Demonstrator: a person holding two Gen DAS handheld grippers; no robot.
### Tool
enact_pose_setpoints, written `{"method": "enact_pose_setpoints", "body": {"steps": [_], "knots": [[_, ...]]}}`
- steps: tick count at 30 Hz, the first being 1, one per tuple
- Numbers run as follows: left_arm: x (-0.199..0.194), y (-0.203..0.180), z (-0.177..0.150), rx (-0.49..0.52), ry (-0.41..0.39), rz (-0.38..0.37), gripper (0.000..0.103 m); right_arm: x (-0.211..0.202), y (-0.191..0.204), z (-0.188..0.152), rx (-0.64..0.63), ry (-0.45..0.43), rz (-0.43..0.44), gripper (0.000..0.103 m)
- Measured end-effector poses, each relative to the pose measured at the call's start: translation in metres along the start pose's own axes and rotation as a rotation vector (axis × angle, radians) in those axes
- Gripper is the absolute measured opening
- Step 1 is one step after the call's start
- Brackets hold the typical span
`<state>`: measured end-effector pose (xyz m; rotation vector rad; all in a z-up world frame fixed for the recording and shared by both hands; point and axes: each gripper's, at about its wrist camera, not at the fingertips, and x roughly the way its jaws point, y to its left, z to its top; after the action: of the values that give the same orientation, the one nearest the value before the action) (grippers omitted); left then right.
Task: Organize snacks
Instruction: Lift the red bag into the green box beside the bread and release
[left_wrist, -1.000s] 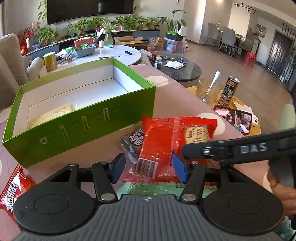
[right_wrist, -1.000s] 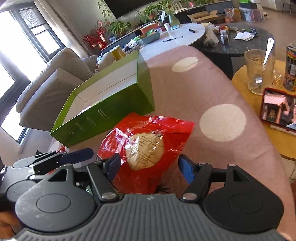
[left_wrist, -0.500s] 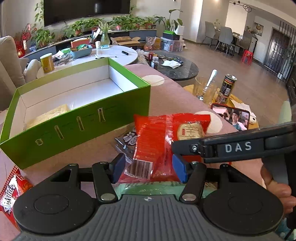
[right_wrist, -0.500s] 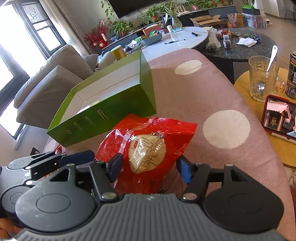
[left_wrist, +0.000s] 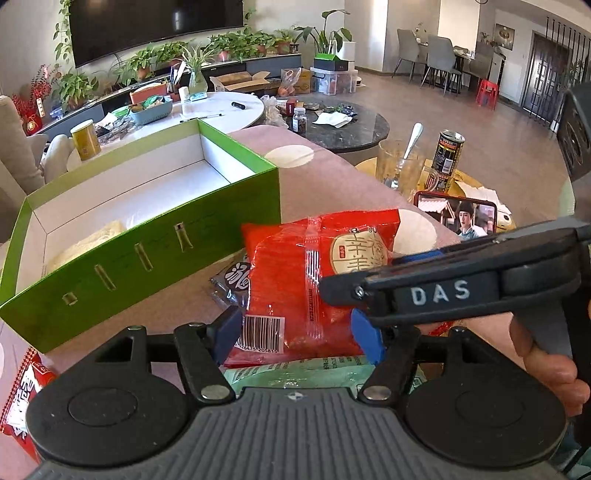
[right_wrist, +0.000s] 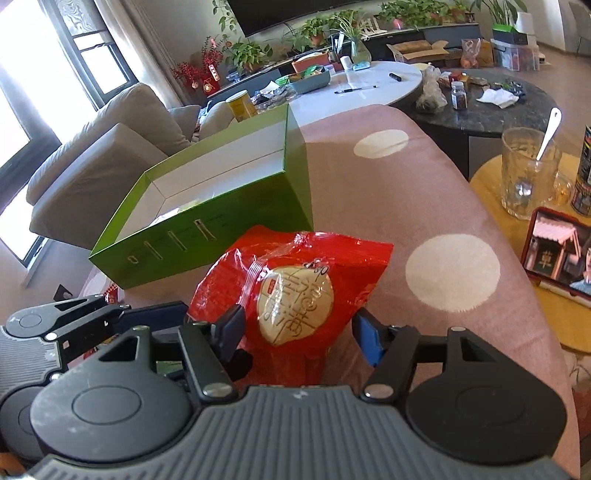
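Left view, tongs: the left tongs (left_wrist: 295, 332) are apart, with the near end of the red snack bag (left_wrist: 317, 273) sitting between the two blue tips. They are not squeezing it.
Left view, what changed: the red snack bag looks closer and bigger than a moment ago, and the right tongs (left_wrist: 332, 291) have slid further across from the right side, over the bag.
Left view, around: the green box (left_wrist: 155, 251) is ahead and to the left of the tongs, open on top. A dark snack pack (left_wrist: 231, 282) peeks out from under the red bag. Another red pack (left_wrist: 22, 391) lies far to the left.
Right view, tongs: the right tongs (right_wrist: 299, 332) are apart too, one tip on each side of the red snack bag (right_wrist: 295, 291). The gap looks a bit smaller than a moment ago.
Right view, around: the green box (right_wrist: 207, 236) is ahead and a little left, just past the bag. The pink desk (right_wrist: 388, 199) with white dots stretches ahead and right.
What it means: I think the right tongs are about to pinch the bag, so it can go into the green box. The bag is not in the box yet.
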<state>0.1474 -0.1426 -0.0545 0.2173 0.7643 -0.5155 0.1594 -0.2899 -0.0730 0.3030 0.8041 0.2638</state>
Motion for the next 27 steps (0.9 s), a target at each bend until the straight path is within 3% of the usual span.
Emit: {"method": "enact_pose_setpoints", "body": {"steps": [4, 7, 14, 27], "knots": [[-0.001, -0.001, -0.001, 0.005, 0.001, 0.003, 0.063, -0.001, 0.000, -0.002, 0.012, 0.019, 0.012, 0.067], [-0.002, -0.004, -0.002, -0.005, 0.001, -0.019, 0.059, 0.002, 0.005, -0.002, 0.028, 0.050, 0.079, 0.062], [-0.023, -0.010, 0.004, -0.001, -0.070, -0.019, 0.057, -0.021, 0.024, 0.001, -0.035, -0.037, 0.060, 0.052], [-0.071, -0.005, 0.029, 0.005, -0.224, 0.039, 0.057, -0.049, 0.050, 0.031, -0.113, -0.170, 0.112, 0.051]]}}
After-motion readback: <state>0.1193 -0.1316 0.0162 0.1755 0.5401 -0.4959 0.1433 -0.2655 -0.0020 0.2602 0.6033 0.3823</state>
